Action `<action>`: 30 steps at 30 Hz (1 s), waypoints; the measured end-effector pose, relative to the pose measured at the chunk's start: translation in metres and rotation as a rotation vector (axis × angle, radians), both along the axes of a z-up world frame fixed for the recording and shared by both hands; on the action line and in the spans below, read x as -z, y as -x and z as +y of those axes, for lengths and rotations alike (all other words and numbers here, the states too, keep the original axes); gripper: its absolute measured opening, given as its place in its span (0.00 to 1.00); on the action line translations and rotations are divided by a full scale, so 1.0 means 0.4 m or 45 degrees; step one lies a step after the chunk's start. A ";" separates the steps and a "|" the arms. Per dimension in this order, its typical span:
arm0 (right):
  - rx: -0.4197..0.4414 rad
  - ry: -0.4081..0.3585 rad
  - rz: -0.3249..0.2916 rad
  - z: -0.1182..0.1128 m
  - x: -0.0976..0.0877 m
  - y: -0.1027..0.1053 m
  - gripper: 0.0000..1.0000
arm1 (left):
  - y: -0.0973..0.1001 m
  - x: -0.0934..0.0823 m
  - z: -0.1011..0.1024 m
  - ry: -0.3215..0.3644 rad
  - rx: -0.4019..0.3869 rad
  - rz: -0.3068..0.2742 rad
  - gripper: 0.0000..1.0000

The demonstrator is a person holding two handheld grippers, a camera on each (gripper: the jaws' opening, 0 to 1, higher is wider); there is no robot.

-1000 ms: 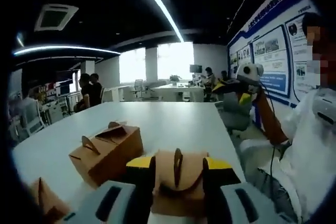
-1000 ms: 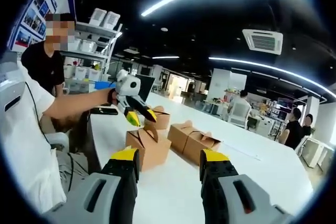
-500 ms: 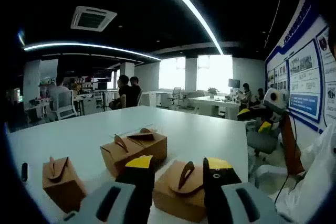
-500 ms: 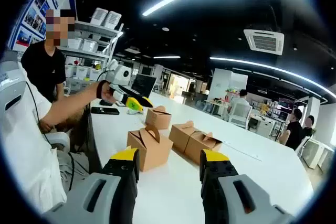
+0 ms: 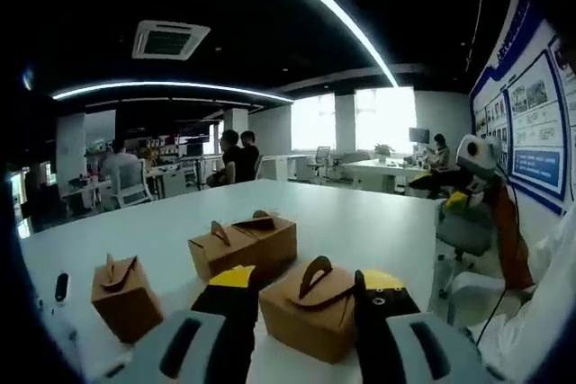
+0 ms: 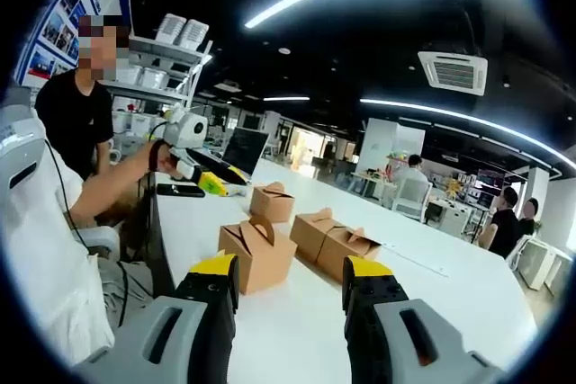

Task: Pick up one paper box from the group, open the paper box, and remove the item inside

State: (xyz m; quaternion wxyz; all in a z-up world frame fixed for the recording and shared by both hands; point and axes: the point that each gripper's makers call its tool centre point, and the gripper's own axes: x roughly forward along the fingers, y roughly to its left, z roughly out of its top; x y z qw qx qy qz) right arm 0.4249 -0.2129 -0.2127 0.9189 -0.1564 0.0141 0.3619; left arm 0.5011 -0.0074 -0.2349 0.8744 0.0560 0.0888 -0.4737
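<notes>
Several brown paper boxes with handle tops stand on the white table [image 5: 360, 222]. In the left gripper view the nearest box [image 5: 315, 310] shows beyond my left gripper [image 5: 309, 280], whose jaws stand open and apart from it. A joined pair of boxes [image 5: 245, 243] sits behind, and a single box [image 5: 124, 296] is at the left. My right gripper [image 6: 292, 267] is open with nothing in it, a short way from the nearest box [image 6: 256, 254]. The pair [image 6: 333, 240] and a far box [image 6: 272, 201] lie beyond. The left gripper [image 6: 209, 182] hovers near the table's edge, clear of the boxes.
A black phone [image 6: 180, 190] lies on the table [image 6: 432, 303] near the person's arm. A small dark device [image 5: 61, 287] lies at the table's left side. The right gripper [image 5: 461, 197] is held up off the table's right edge. People sit at desks behind, and an office chair [image 5: 463, 236] stands beside the table.
The left gripper has drawn back from the boxes toward the person, and its view has swung left. The right gripper has stayed still.
</notes>
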 end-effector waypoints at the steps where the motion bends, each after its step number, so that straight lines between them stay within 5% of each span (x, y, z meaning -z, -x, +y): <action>1: 0.000 0.000 0.000 0.000 0.000 0.000 0.47 | 0.008 -0.005 0.000 0.009 0.000 -0.007 0.45; 11: -0.004 0.000 0.005 0.001 0.003 0.001 0.47 | 0.074 -0.020 0.013 0.061 -0.009 -0.048 0.50; 30: -0.009 0.008 0.006 0.008 0.005 0.001 0.47 | 0.111 -0.032 0.081 0.144 -0.079 -0.073 0.50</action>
